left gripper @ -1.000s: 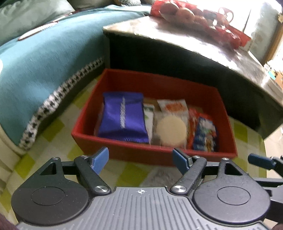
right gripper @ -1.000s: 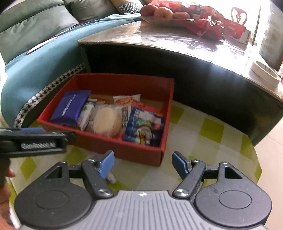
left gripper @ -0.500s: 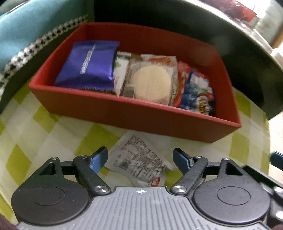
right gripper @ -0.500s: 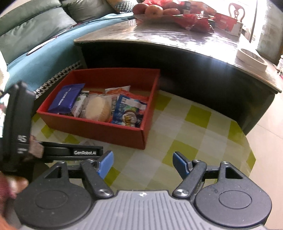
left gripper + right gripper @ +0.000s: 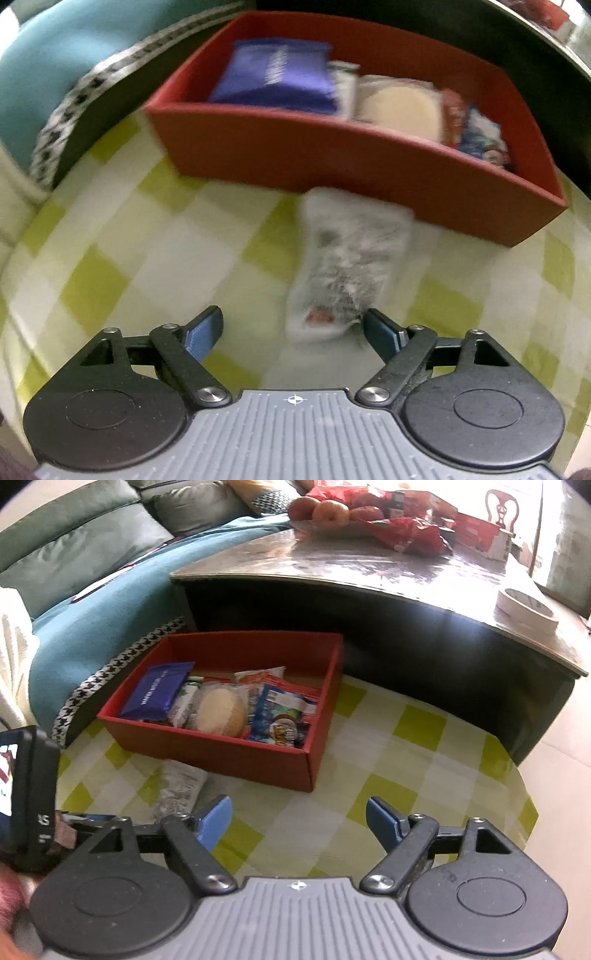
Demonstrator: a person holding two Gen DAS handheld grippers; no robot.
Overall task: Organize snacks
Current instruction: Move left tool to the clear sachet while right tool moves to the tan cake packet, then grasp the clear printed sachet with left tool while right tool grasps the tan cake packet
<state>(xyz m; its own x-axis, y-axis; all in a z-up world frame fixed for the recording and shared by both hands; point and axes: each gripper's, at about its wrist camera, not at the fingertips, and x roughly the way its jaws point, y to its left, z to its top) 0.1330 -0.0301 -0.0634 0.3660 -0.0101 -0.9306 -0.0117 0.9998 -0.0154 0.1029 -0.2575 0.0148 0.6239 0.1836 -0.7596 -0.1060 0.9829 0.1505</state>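
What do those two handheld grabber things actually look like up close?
Both tongs look alike. The left tongs and right tongs each have a ribbed grey body with a small crosshair mark, two round black discs at the sides, black linkage bars with silver screws, and blue fingertips. Seen from the right one, the left carries a black block with white lettering.

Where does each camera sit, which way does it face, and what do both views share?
Left wrist: on the left gripper, facing steeply down at the white packet on the checked cloth; its jaws stand open, the packet's near end between them.
Right wrist: on the right gripper, facing forward and down toward the red box and dark table; jaws opening, empty; the left gripper and a hand show at left.
Shared: box, packet, cloth.
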